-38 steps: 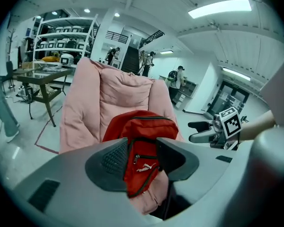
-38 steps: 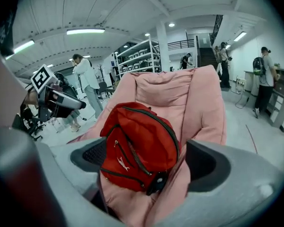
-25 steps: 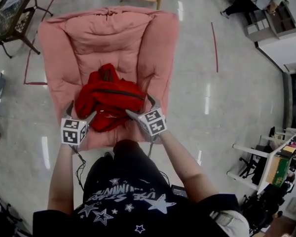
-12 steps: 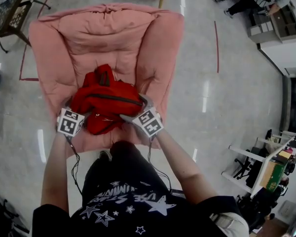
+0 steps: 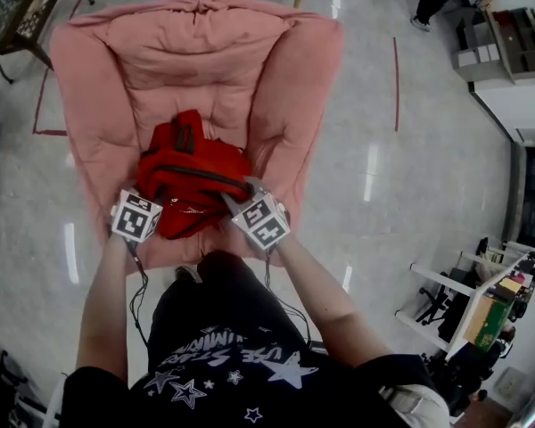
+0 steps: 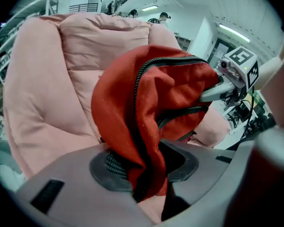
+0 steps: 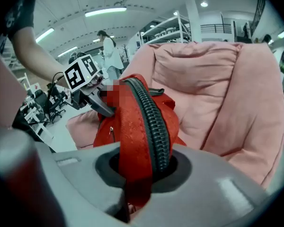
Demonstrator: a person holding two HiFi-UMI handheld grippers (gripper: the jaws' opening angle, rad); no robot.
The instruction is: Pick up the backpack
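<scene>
Your left gripper is squeezed onto a fold of the red backpack. Its jaws have just been closing. Red cloth with a thin black line on it is bunched up between the two dark pads. Your right gripper is pinched onto the backpack too. Its jaws have just been closing as well. They hold a ridge of red cloth, and the thick black zipper runs along the top of that ridge.

The backpack sits on the seat of the big pink armchair, near the front edge. The bag looks soft and crumpled. You hold it from both sides, with the left gripper at its left end and the right gripper at its right end. The chair's puffy back and sides rise up around the bag.

Each gripper has a white cube with black square marks on it. In the head view, the left cube is just beside the bag's left side. The right cube is at the bag's lower right corner.

The armchair stands on a shiny grey floor. A red line runs along the floor to the right of the chair.
</scene>
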